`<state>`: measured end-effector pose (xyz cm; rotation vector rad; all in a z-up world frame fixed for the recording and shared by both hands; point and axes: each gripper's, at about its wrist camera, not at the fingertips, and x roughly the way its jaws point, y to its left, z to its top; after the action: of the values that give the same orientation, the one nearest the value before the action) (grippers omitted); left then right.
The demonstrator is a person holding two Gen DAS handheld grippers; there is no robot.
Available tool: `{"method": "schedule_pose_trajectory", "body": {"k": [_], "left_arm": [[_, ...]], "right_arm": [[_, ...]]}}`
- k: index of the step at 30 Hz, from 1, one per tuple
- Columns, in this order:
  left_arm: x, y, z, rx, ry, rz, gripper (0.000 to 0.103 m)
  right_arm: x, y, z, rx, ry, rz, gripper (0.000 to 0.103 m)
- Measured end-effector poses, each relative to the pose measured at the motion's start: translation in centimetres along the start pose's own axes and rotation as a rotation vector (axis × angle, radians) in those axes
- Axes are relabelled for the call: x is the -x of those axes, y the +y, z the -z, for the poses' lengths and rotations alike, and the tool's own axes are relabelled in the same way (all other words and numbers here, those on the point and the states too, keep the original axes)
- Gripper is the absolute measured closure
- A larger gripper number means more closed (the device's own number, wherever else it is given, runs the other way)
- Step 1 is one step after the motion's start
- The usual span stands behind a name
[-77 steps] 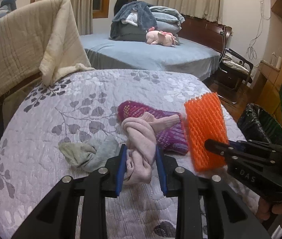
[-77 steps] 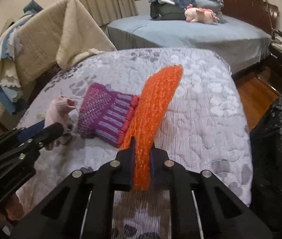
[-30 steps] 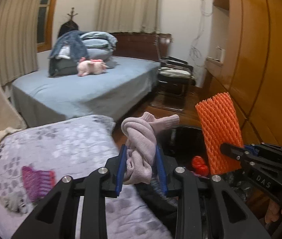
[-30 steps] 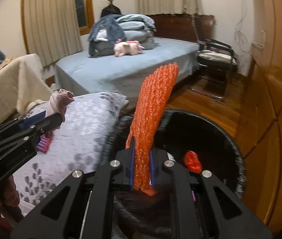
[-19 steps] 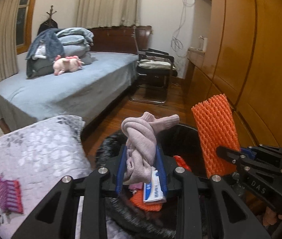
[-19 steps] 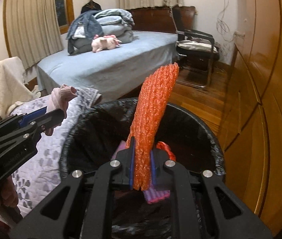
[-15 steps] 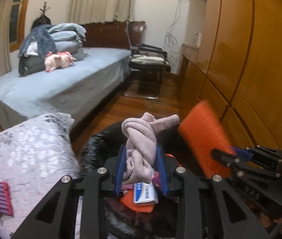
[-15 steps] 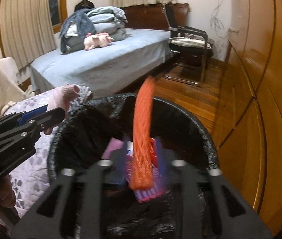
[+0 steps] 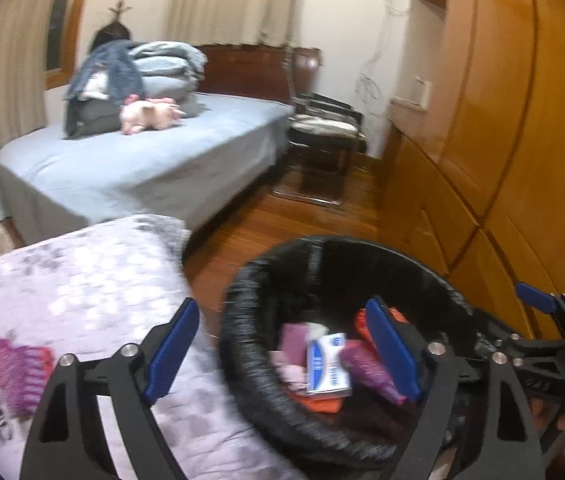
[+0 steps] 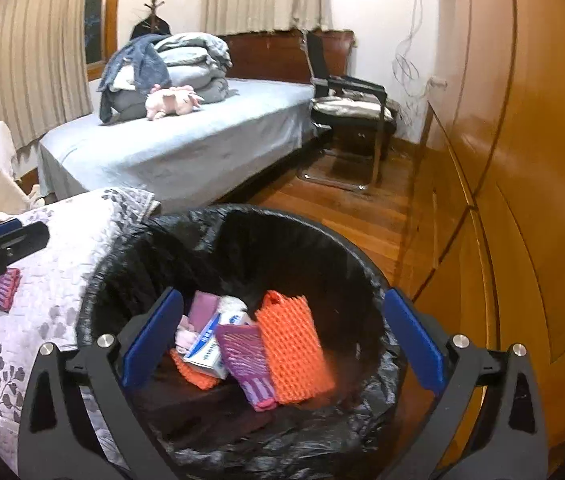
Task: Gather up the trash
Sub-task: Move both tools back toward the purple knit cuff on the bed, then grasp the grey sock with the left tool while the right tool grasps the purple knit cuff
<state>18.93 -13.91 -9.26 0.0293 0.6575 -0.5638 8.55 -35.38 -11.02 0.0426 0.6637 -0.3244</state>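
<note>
A bin with a black liner stands between the quilted bed and the wardrobe. In it lie an orange foam net, a purple knitted piece, a white and blue box and a pink sock. My left gripper hangs over the bin's near rim, jaws opening, nothing between them. My right gripper is above the bin's mouth, jaws also opening and empty. Each gripper shows at the edge of the other's view, the right gripper and the left gripper.
A purple knitted item lies on the floral quilt. A blue bed with folded bedding and a pink plush toy is behind. A chair stands by it. Wooden wardrobe doors run close along the right.
Both grippers have opened. The pink sock has dropped from the left gripper and the orange foam net from the right, and both now lie in the bin.
</note>
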Motion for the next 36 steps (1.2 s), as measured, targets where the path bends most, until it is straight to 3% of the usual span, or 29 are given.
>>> {"method": "schedule_pose_trajectory", "body": {"k": [8,24,36], "left_arm": [[5.0,6.1,1.3,0.096,-0.056,-0.152,0.006],[12.1,19.1,6.2,0.236,-0.082,-0.459,0.006],[12.2,25.3,10.2,0.315,-0.007,-0.553,0.006]], "right_arm": [[1.3,6.0,-1.7,0.062,-0.042,-0.107,0.005],[0.7,19.8,-3.1,0.178,-0.061,-0.331,0.005],[-2.1,27.5,-1.9,0.213,-0.028,-0.389,0.005]]}}
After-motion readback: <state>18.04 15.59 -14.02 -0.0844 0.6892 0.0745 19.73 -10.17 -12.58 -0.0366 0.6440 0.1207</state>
